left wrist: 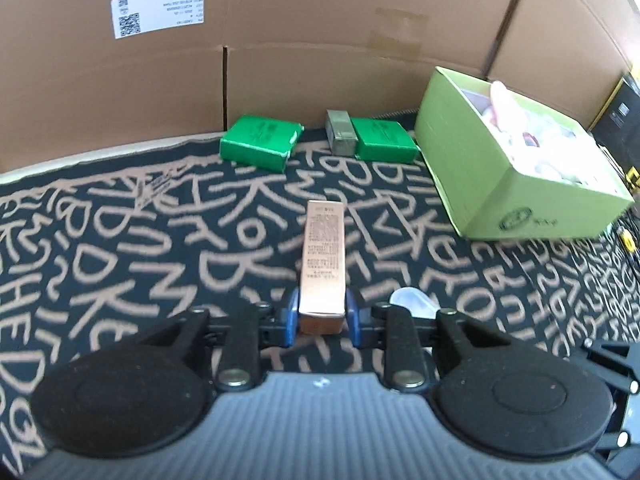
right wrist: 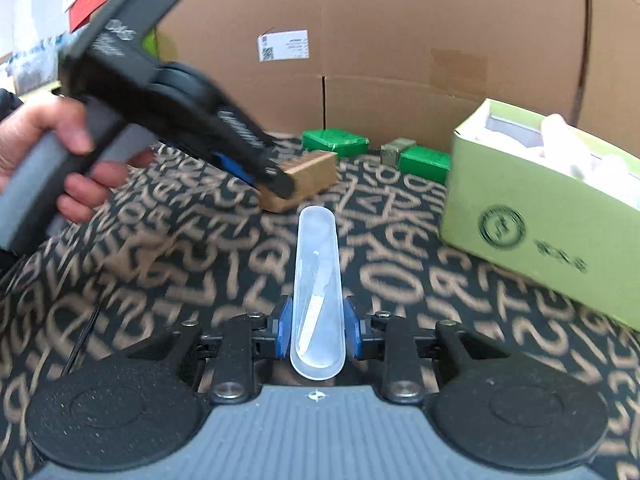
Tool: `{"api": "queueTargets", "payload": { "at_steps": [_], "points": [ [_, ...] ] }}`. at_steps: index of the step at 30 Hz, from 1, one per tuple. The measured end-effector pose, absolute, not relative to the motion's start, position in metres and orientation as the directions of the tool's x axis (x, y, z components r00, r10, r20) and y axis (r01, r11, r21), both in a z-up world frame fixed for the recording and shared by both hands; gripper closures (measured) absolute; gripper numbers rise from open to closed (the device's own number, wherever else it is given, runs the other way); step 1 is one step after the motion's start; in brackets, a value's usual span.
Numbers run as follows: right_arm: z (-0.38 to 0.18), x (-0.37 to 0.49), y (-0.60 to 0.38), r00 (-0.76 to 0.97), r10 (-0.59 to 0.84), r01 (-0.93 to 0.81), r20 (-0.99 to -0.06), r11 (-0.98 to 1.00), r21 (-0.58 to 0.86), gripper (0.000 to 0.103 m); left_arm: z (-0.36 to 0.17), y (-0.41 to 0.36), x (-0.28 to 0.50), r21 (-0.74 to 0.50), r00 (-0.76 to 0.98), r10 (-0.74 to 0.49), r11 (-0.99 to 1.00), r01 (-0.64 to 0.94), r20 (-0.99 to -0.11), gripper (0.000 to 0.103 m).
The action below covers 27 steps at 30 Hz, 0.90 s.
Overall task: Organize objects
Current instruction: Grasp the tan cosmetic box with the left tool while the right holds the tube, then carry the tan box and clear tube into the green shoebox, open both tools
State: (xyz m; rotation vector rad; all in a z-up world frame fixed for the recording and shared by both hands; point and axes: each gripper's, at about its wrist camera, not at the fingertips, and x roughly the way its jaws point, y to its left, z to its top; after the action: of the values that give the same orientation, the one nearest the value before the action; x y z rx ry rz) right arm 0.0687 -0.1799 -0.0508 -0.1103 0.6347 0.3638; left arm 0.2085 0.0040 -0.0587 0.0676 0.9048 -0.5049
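My left gripper (left wrist: 322, 314) is shut on a long copper-coloured box (left wrist: 323, 264) and holds it above the patterned cloth; the same gripper (right wrist: 276, 178) and box (right wrist: 310, 178) show in the right wrist view, held by a hand at the left. My right gripper (right wrist: 318, 330) is shut on a clear plastic case (right wrist: 318, 292) that points forward; its tip shows in the left wrist view (left wrist: 412, 300). Two green boxes (left wrist: 260, 142) (left wrist: 384, 139) and a grey box (left wrist: 340, 132) lie at the back by the cardboard wall.
A light green open carton (left wrist: 520, 184) with white items stands at the right, also in the right wrist view (right wrist: 540, 224). Cardboard walls (left wrist: 280, 60) close off the back. The black cloth with tan letters (left wrist: 160, 260) covers the surface.
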Motion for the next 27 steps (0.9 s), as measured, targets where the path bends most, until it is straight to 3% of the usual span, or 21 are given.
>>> {"api": "queueTargets", "payload": {
  "at_steps": [3,5,13,14,15,20,27],
  "points": [
    [-0.049,0.058,-0.183,0.74,0.296,-0.367,-0.604,0.93,0.007,0.071,-0.05,0.0,0.208,-0.122,0.542,-0.379,0.885,0.449,-0.75,0.058],
    [-0.049,0.063,-0.183,0.738,0.297,-0.357,-0.606,0.934,0.022,0.071,-0.05,-0.008,0.21,-0.1,0.549,-0.372,0.881,0.462,-0.749,0.057],
    [-0.052,0.08,-0.173,0.75,0.278,-0.341,-0.6,0.94,0.009,0.069,-0.068,-0.025,0.214,-0.027,0.535,-0.332,0.867,0.498,-0.777,0.06],
    [-0.052,0.081,-0.174,0.753,0.28,-0.344,-0.596,0.939,0.006,0.07,-0.069,-0.024,0.213,-0.02,0.545,-0.331,0.867,0.498,-0.771,0.065],
    [-0.053,0.082,-0.173,0.756,0.282,-0.346,-0.591,0.938,0.004,0.071,-0.069,-0.025,0.211,-0.003,0.552,-0.32,0.867,0.498,-0.77,0.08],
    [-0.051,0.073,-0.18,0.758,0.297,-0.337,-0.581,0.941,0.041,0.072,-0.061,-0.022,0.198,-0.051,0.517,-0.36,0.854,0.518,-0.776,0.08],
    [-0.022,0.048,-0.212,0.811,0.301,-0.293,-0.501,0.951,0.098,0.072,-0.016,-0.045,0.171,-0.092,0.527,-0.485,0.79,0.606,-0.698,0.08]
  ]
}}
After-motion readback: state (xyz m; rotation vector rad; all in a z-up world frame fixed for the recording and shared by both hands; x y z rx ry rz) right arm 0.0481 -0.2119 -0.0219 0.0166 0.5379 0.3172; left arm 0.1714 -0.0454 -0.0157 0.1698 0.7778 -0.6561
